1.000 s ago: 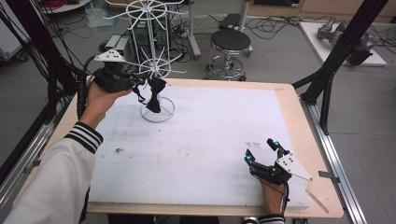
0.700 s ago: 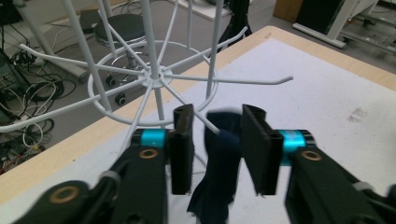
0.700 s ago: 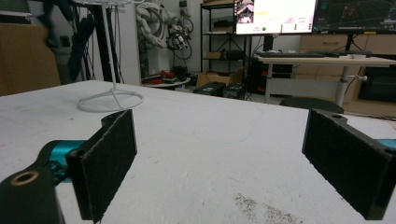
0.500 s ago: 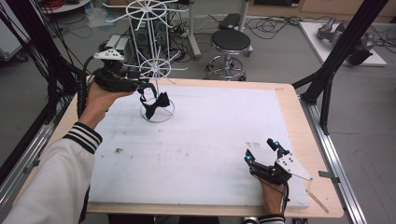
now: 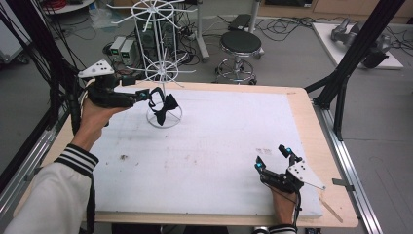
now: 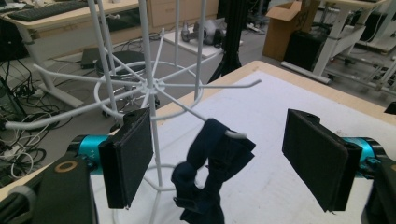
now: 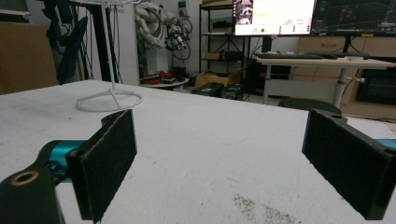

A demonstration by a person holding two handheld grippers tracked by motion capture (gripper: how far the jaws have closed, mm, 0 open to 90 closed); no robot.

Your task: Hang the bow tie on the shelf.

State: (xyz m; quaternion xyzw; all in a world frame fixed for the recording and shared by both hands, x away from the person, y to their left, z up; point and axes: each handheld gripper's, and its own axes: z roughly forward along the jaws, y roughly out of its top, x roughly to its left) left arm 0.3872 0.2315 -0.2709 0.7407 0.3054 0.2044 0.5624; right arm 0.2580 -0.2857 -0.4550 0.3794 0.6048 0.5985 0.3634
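A black bow tie [image 5: 165,105] hangs by its strap from a hook on the lower ring of a white wire rack [image 5: 161,66] at the table's far left. In the left gripper view the bow tie [image 6: 210,158] dangles from the hook tip between my jaws, clear of both pads [image 6: 128,158]. My left gripper [image 5: 146,95] sits just left of the rack; its jaws have just been opening and now stand open. My right gripper [image 5: 272,157] rests open on the white mat near the front right, holding nothing [image 7: 219,130].
The rack's round wire base [image 5: 164,119] stands on the white mat [image 5: 219,146]. Beyond the far table edge are a black stool [image 5: 241,44] and floor cables. A black frame post [image 5: 341,83] rises at the right edge.
The left gripper's jaws have gone from shut on the bow tie to open, and the hand has drawn back to the left. The bow tie stays hanging on the hook. The right gripper is unmoved.
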